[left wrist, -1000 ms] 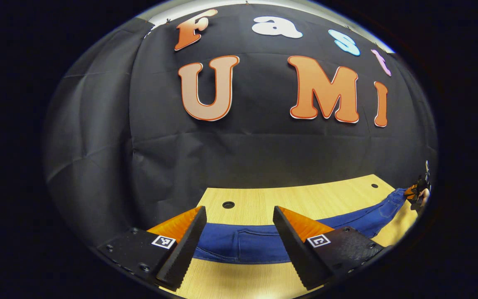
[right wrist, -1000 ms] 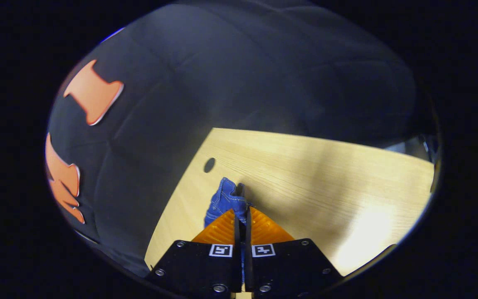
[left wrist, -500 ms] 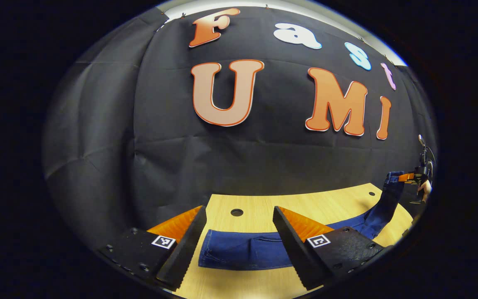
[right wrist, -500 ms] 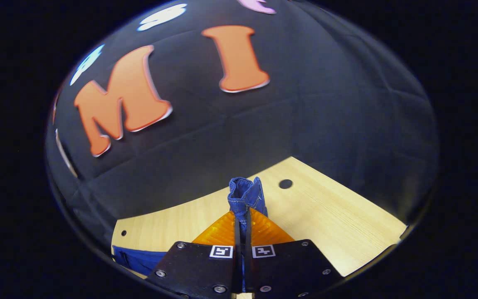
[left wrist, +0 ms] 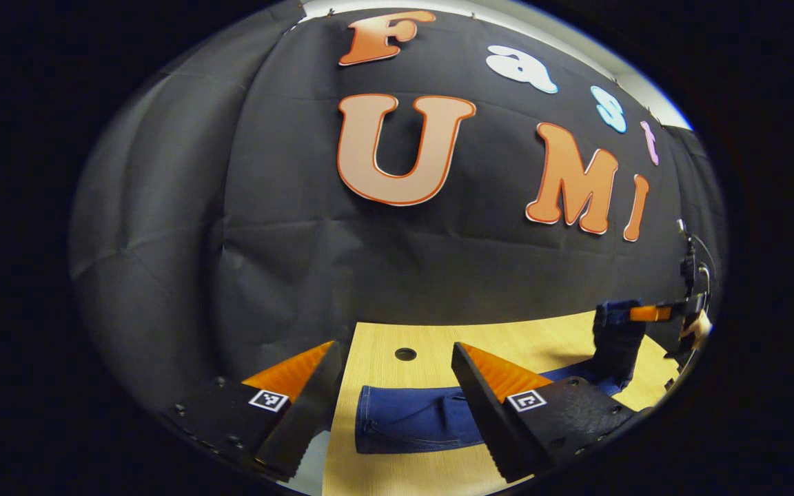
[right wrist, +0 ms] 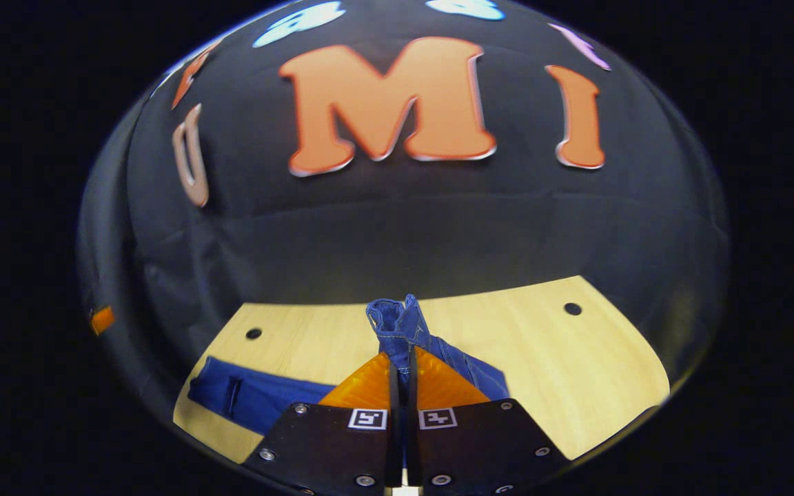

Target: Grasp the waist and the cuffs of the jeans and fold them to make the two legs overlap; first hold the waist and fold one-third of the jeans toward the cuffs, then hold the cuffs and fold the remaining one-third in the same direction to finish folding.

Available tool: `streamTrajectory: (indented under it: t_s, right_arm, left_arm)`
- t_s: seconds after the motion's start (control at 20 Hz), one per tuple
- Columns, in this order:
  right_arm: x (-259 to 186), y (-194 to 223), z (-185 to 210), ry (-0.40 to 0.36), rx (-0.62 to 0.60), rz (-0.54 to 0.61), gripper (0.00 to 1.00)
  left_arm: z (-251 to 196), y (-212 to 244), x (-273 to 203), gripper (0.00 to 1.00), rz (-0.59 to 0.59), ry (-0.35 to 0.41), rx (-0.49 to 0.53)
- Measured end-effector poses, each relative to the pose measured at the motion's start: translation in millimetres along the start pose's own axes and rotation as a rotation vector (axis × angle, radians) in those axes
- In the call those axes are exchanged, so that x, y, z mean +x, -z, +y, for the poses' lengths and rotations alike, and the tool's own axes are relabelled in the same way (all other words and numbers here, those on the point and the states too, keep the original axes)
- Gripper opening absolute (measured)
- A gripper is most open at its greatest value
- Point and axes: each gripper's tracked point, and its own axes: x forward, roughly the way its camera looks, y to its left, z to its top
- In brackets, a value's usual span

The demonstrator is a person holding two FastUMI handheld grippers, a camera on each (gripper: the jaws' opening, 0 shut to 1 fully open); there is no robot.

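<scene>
- The right gripper (right wrist: 402,358) was clamped on the cuffs (right wrist: 397,324) of the jeans (right wrist: 252,399); both fingers pressed the bunched denim, which stood just above their tips.
- From that grip one leg (right wrist: 469,368) ran down to the right of the fingers to the table (right wrist: 562,372). The waist end lay flat, lower left of the same gripper.
- The left gripper (left wrist: 397,406) stood wide apart, holding nothing. The waist end of the jeans (left wrist: 411,427) lay on the table (left wrist: 438,344) between and just beyond its fingers; no contact could be confirmed.
- In the left gripper view, the right gripper (left wrist: 652,313) was seen far to the right, holding the cuffs (left wrist: 614,310) raised, the leg (left wrist: 617,351) hanging below them.
- Handling, judged: the denim was soft and limp, draping under its own weight, yet thick enough to hold a rough crease. Moderately heavy for cloth; not fragile; not slippery against ridged fingers.
- Hold points, judged: the doubled cuff hems offered a firm bite, provided both layers were caught. The waistband, thick and stitched, would suit the left gripper at its near edge.
- Risk, judged: one cuff layer might slip free, and the hanging leg might drag the flat part askew.
</scene>
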Motion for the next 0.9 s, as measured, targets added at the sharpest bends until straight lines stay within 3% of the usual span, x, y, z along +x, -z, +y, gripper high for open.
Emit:
streamTrajectory:
  t_s: [0.3, 0.5, 0.65, 0.8, 0.9]
  right_arm:
    - [4.3, 41.9, -7.0, -0.133, -0.207, 0.188, 0.02]
    - [4.1, 46.7, -10.0, -0.132, -0.283, 0.232, 0.03]
    - [7.4, 72.4, 3.6, -0.143, -0.282, 0.274, 0.03]
    - [-0.7, 85.0, 23.0, -0.206, -0.257, 0.309, 0.20]
    - [-5.6, 86.9, 37.8, -0.241, -0.237, 0.306, 0.58]
  left_arm:
    - [22.5, 24.4, 0.0, 0.98, 0.053, -0.047, -0.017]
    - [27.4, 44.3, 2.5, 0.98, 0.099, -0.057, -0.026]
    - [22.3, 57.4, 3.8, 0.98, 0.124, -0.044, -0.042]
    - [20.0, 68.0, 5.2, 0.98, 0.146, -0.043, -0.049]
    - [21.7, 73.4, 3.6, 0.99, 0.157, -0.044, -0.069]
